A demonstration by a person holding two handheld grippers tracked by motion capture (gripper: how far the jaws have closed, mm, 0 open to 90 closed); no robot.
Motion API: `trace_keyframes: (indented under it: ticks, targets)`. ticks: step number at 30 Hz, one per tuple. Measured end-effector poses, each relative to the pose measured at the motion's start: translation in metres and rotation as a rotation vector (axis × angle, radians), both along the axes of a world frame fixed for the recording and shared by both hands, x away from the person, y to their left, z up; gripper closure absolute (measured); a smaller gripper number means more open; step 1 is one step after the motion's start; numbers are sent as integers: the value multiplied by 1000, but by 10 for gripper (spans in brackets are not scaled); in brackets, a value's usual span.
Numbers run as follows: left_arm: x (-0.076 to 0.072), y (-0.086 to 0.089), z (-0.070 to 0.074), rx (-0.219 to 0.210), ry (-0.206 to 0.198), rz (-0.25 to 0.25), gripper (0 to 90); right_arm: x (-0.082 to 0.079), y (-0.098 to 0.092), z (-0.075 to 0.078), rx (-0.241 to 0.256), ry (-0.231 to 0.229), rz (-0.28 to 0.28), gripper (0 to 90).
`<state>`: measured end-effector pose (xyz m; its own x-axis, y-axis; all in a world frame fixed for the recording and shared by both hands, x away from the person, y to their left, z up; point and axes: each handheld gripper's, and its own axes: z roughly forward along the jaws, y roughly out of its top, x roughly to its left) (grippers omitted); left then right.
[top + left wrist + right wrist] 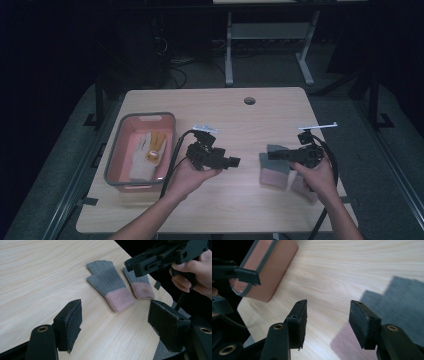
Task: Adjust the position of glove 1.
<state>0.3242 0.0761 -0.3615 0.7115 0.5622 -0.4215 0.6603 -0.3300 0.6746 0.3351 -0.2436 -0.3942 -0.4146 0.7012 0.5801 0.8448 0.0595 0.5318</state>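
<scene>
Grey-pink gloves: two knitted gloves, grey with pink cuffs, lie flat on the worktop at about 4 o'clock from its middle. The nearer glove (274, 169) lies just left of the second glove (301, 186), which the right hand partly covers. In the left gripper view they lie side by side, touching or nearly so, cuffs toward the worktop edge: nearer glove (108, 283), second glove (140, 282).

Right tongs: the right tongs (274, 155) hover just above the nearer glove, pointing to 9 o'clock. The jaws are spread apart and hold nothing. In the right gripper view (327, 320) the grey knit and a little of the pink cuff lie below and to the right of the jaws.

Left tongs: the left tongs (234, 162) are held low over bare wood near the middle, pointing to 3 o'clock toward the gloves. The jaws are wide apart and empty (113, 322).

Pink bin: a pink bin with a grey rim (116, 150) stands at 9 o'clock, well apart from the gloves. It holds a white work glove (142, 159) with an orange-yellow part.

Worktop: pale wood (240, 125), with a round cable hole at 12 o'clock.

Step in hand: I judge this to be the approach to pick up the nearer glove; nothing is gripped yet.

Next move: the right tongs should go down onto the knit and close on a fold of fabric, probably near the cuff. The thin flat cloth may slip out, so one jaw must get under an edge.
</scene>
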Motion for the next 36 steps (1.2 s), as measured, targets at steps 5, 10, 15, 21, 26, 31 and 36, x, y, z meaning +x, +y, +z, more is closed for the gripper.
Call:
trace_keyframes:
  ticks: [5,10,15,21,26,31,36]
  targets:
    - [-1,-10,-4,-3,-8,-12,269,-5,-9,-3,-44,1,-15,483]
    - [-2,-17,-8,-5,-13,-19,266,-10,-20,-7,-83,-2,-27,483]
    - [-3,-24,-13,-3,-21,-27,262,-17,-30,-11,-119,-5,-49,483]
    - [-7,-36,-20,-11,-25,-41,260,-26,-40,-18,-196,-11,-78,481]
    - [-10,-44,-26,-6,-21,-59,257,-32,-50,-26,-249,-11,-102,479]
    - [-12,-49,-29,-1,-20,-71,257,-38,-58,-32,-287,10,-129,480]
    - [-12,-51,-31,5,-23,-72,257,-42,-66,-35,-324,12,-158,480]
